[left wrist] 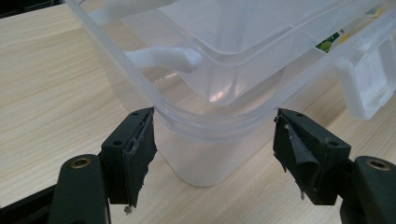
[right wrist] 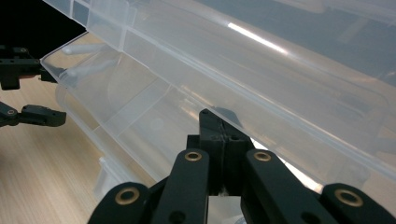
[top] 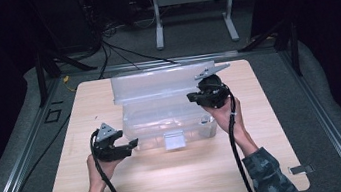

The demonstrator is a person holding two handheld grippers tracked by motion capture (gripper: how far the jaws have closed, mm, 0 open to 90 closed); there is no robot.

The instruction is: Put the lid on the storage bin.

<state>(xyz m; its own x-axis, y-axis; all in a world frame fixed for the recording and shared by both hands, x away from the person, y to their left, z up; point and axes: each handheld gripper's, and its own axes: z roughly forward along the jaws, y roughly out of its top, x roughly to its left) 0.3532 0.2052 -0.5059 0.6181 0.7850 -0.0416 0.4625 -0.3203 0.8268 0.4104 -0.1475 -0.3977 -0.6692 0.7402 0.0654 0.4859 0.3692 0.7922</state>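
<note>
There sat the clear plastic box (top: 164, 119), out in the middle of the pale wooden worktop (top: 180, 180), and what a see-through thing it was: cloudy, colourless walls, rounded corners, a thick doubled rim running all the way round. Its lid (top: 156, 83) stood raised at the far side, tilted up over the tub like an open jaw. A white latch tab (top: 174, 140) hung at the middle of the near wall, and in the left gripper view a second white clasp (left wrist: 369, 79) showed along the rim, with a scrap of green label (left wrist: 334, 39) just visible through the plastic.

The left claw (top: 127, 145) was down at the box's near left corner, its jaws standing apart on either side of that rounded corner (the rim sat between the pads, and no pad was pressing on it). The left gripper view showed worn black pads (left wrist: 137, 154), one just touching under the rim's edge, the other clear of the plastic.

Over on the right, the right claw (top: 198, 94) was up at the lid's right end, and its jaws were clamped together. The right gripper view showed them shut tight against the lid's underside edge, though whether a lip of plastic was actually pinched there couldn't be made out. The left claw (right wrist: 28, 93) showed far off at the box's other end.
</note>
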